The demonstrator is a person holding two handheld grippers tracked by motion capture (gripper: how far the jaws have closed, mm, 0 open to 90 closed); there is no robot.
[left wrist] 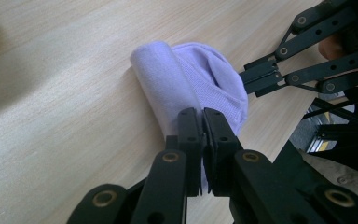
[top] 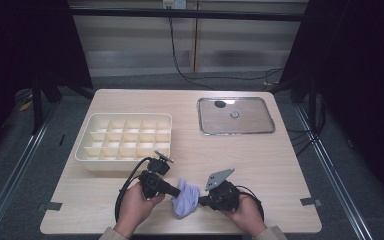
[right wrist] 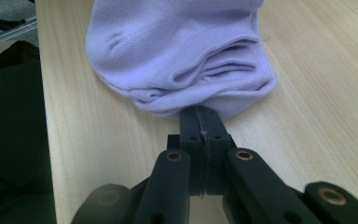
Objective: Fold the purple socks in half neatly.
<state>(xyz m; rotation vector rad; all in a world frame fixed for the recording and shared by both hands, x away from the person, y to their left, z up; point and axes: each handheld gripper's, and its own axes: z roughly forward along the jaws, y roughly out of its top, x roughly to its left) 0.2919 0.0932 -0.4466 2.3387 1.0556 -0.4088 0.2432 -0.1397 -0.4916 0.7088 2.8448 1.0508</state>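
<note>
Your two hands sit closest, at the near edge of the table (top: 260,160), so start there and read across. On the left, your left hand (top: 135,205) holds the left gripper (top: 176,190), its cable looping back toward your wrist. Its jaws are pinched nearly together on a fold of the lilac sock (top: 186,197); in the left gripper view you can see the fabric (left wrist: 186,88) caught between the two black pads (left wrist: 189,126), with the rolled part of the sock lying on the wood beyond them.

Next comes the sock itself, bunched on the table between both grippers, near the front edge.

On its right, your right hand (top: 247,212) holds the right gripper (top: 202,201), the grey three-cornered plate standing on top. Those jaws are closed tight on the sock's edge; the right gripper view shows the pads (right wrist: 201,123) meeting at the hem of the folded cloth (right wrist: 177,51).

Farther back, the cream divided box (top: 125,137) stands on the left half, well apart from the sock, and the metal tray (top: 236,116) lies on the right half.
</note>
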